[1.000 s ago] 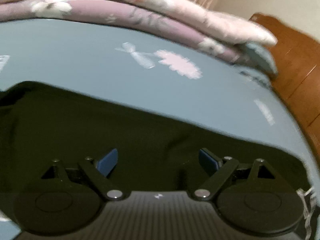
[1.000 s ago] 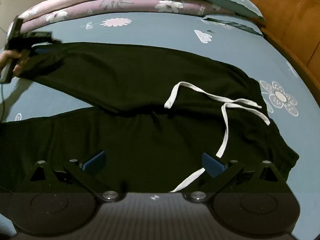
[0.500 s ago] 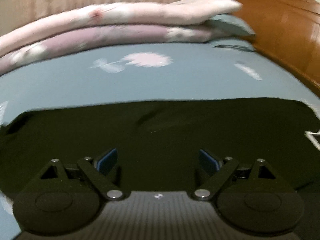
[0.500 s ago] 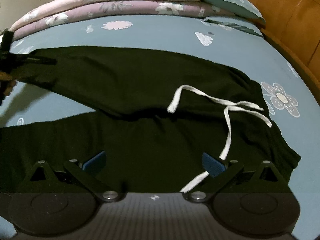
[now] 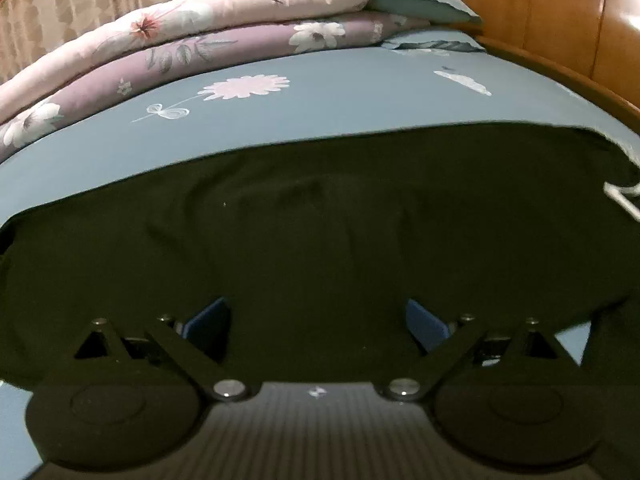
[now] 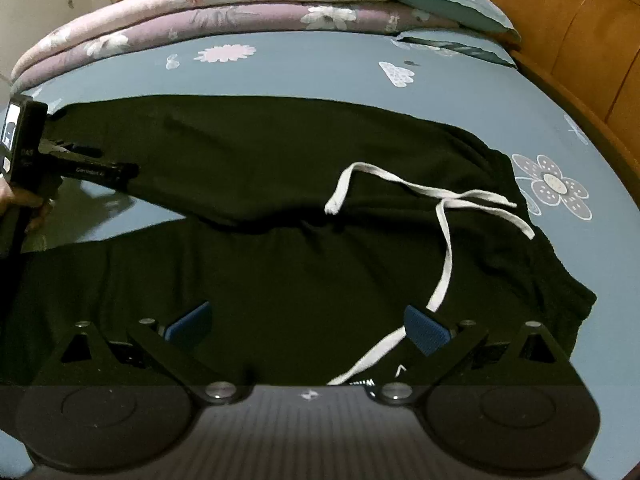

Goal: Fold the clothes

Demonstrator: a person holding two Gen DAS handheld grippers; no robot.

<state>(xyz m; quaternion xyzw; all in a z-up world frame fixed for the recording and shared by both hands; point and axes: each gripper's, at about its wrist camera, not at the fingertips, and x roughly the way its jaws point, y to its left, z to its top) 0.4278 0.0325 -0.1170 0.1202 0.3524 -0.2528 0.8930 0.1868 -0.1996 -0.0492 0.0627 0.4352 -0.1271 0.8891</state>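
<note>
since the earlier frames the left gripper (image 5: 318, 316) has swung along the far leg of the black trousers (image 5: 320, 240), its view rolling level, and its jaws have just been opening; they now stand wide with only flat cloth beneath them, nothing pinched. from the left wrist, the dark fabric lies spread on the blue bedsheet (image 5: 340, 96), with folded quilts (image 5: 200, 36) stacked beyond and a wooden headboard (image 5: 560, 12) at right. from the right wrist, the right gripper (image 6: 308, 326) hovers over the near leg, fingers spread apart and gripping nothing, though the white drawstring (image 6: 444, 248) trails past its right pad. both legs show here, splayed apart and meeting at the waistband at right; the left gripper (image 6: 100, 170) shows at the far leg's cuff end, held by a hand (image 6: 24, 200). this garment looks light, limp and crease-prone, so it will likely sag wherever unsupported; cuff hems and waistband seem the firmest places to pinch.
</note>
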